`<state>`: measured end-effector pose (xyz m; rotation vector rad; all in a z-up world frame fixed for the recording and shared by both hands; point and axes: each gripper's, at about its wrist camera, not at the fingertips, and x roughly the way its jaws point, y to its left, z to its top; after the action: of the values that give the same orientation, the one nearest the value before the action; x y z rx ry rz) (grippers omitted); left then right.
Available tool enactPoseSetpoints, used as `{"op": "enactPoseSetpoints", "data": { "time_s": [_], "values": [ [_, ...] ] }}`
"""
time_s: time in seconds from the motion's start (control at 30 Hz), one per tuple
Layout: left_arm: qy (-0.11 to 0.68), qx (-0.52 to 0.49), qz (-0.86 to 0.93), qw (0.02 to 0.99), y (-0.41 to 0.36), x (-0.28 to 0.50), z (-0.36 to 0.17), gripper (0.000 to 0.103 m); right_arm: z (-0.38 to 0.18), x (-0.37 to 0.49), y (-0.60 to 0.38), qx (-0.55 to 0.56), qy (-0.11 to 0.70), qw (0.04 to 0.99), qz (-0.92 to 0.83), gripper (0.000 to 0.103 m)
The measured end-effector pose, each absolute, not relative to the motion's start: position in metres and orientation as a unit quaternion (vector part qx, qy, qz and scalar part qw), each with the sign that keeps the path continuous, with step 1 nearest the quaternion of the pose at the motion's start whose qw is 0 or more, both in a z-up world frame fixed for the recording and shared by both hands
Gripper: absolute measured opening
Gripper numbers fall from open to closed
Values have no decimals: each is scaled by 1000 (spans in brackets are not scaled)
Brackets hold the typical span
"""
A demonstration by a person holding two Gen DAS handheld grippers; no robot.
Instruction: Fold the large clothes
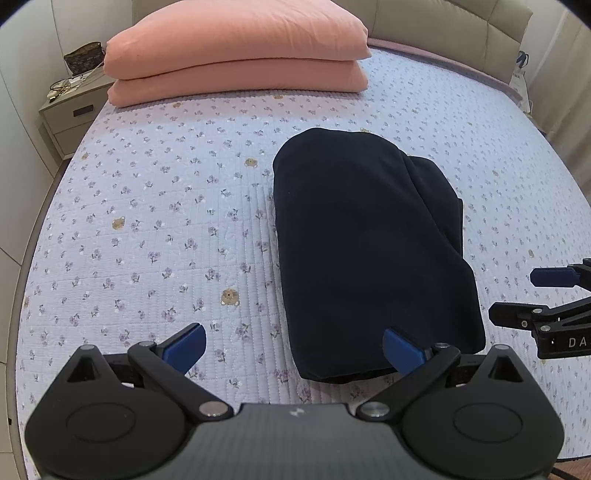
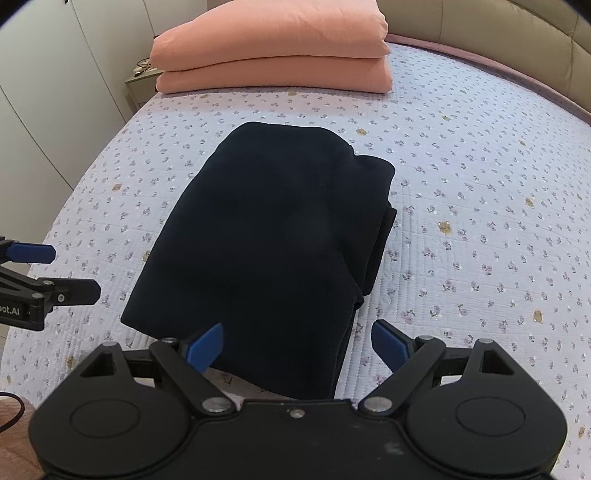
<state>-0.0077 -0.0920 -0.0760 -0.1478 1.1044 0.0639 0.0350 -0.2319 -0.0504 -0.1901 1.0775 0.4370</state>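
A dark navy garment (image 1: 369,243) lies folded in a thick bundle on the floral bedspread (image 1: 155,206); it also shows in the right wrist view (image 2: 266,240). My left gripper (image 1: 293,349) is open and empty, just before the bundle's near left corner. My right gripper (image 2: 297,347) is open and empty, above the bundle's near right edge. The right gripper also shows at the right edge of the left wrist view (image 1: 524,299), open. The left gripper shows at the left edge of the right wrist view (image 2: 70,271), open.
A folded pink quilt (image 1: 236,55) is stacked at the head of the bed, seen too in the right wrist view (image 2: 273,48). A bedside cabinet (image 1: 70,118) with a bag stands left of the bed. A padded headboard (image 2: 480,33) runs behind.
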Motion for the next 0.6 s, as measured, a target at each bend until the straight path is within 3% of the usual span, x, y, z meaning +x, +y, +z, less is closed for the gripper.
{"op": "enactPoseSetpoints", "data": {
  "time_s": [0.6],
  "values": [
    [528,-67,32,846,-93,-7,-78,103,-53,33,-230,-95,511,828,210,102]
  ]
}}
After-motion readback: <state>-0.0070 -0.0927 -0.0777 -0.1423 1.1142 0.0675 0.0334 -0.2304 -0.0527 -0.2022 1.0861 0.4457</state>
